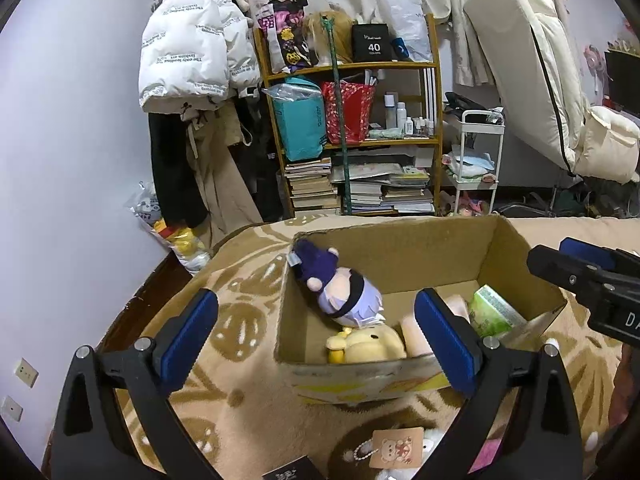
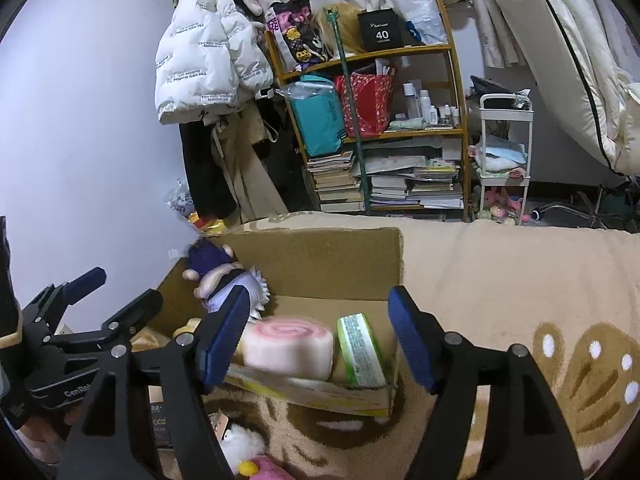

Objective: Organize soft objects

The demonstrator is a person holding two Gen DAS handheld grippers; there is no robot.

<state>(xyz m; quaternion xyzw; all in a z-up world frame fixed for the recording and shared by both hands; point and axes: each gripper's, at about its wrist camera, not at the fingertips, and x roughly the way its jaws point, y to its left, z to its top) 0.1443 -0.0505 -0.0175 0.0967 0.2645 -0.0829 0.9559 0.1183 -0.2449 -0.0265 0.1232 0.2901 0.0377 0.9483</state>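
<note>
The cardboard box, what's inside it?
Inside the cardboard box: a purple-hatted doll, a yellow plush, a pink swirl roll plush and a green packet. Whatever lies under them is covered.

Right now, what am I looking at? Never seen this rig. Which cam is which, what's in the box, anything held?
No robot here: a person holds a two-finger clamp in each hand, each with a fisheye camera looking along its fingers. One picture is from the left gripper, the other from the right gripper. Both point at a cardboard box standing on a patterned beige blanket. In the box: a purple-hatted plush doll, a yellow plush, a pink swirl roll cushion and a green tissue pack. Both grippers are open and hold nothing; the roll lies in the box.
</note>
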